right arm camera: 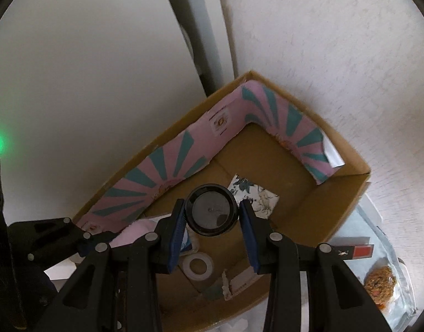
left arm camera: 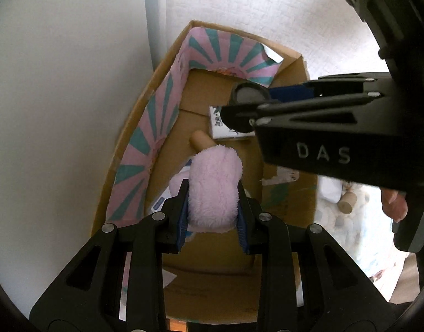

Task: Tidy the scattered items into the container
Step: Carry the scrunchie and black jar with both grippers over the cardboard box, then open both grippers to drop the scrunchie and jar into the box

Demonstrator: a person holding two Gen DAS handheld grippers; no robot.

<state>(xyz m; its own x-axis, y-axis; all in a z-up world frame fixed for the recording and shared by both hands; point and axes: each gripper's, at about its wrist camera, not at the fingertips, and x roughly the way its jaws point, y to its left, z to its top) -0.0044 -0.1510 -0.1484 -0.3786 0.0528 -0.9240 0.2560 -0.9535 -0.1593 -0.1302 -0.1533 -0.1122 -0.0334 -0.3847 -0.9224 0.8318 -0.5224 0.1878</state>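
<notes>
My left gripper (left arm camera: 213, 207) is shut on a fluffy pink plush toy (left arm camera: 214, 185) and holds it over the open cardboard box (left arm camera: 134, 116). The box has a pink and teal striped lining (left arm camera: 156, 121). My right gripper (right arm camera: 212, 218) is shut on a round black container with a grey lid (right arm camera: 210, 210), also above the box (right arm camera: 347, 191). In the left wrist view the right gripper (left arm camera: 239, 110) reaches in from the right with the black container (left arm camera: 249, 91). A white printed card (right arm camera: 253, 193) and a tape roll (right arm camera: 198, 265) lie on the box floor. The plush shows at the left (right arm camera: 134, 232).
A beige cylinder (left arm camera: 200, 141) lies in the box beyond the plush. Outside the box on the right are a cork (left arm camera: 347, 202), a red and white packet (right arm camera: 356, 249) and an orange-brown scrubber (right arm camera: 380, 282) on a pale cloth. White walls stand behind the box.
</notes>
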